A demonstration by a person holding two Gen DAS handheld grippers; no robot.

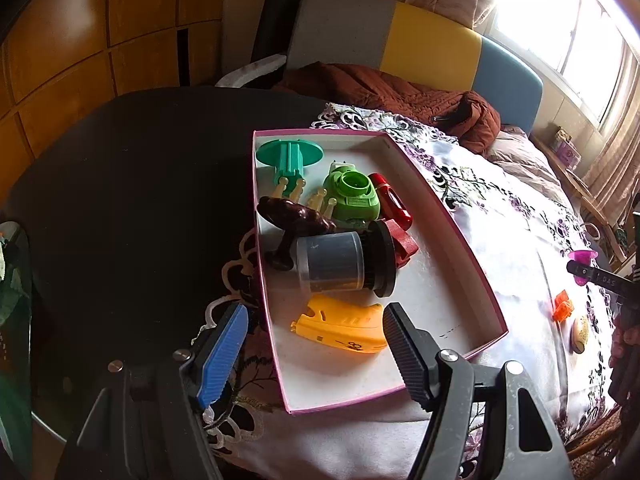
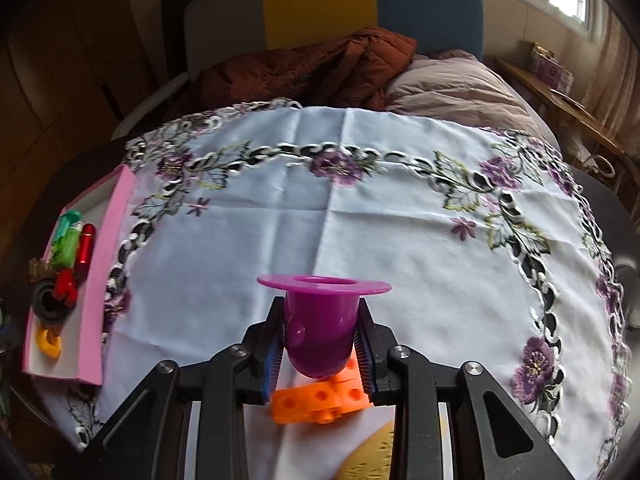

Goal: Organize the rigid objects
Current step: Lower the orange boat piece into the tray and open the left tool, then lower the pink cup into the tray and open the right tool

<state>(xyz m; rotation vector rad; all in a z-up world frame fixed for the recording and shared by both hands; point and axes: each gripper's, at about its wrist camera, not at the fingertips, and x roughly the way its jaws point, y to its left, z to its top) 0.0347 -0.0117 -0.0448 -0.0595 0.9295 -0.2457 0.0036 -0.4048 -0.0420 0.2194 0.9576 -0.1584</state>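
Purple cup (image 2: 320,328) clamped, orange block (image 2: 316,398) beneath, right view only

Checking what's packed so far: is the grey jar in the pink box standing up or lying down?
Lying down. The grey jar rests on its side in the pink box, its black lid facing sideways toward the red piece.

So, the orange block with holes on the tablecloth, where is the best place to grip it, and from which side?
Grip the orange block across its flat long sides, coming from above. It lies flat on the tablecloth, so those faces likely suit the pads. The right gripper, holding the purple cup, hides part of it.
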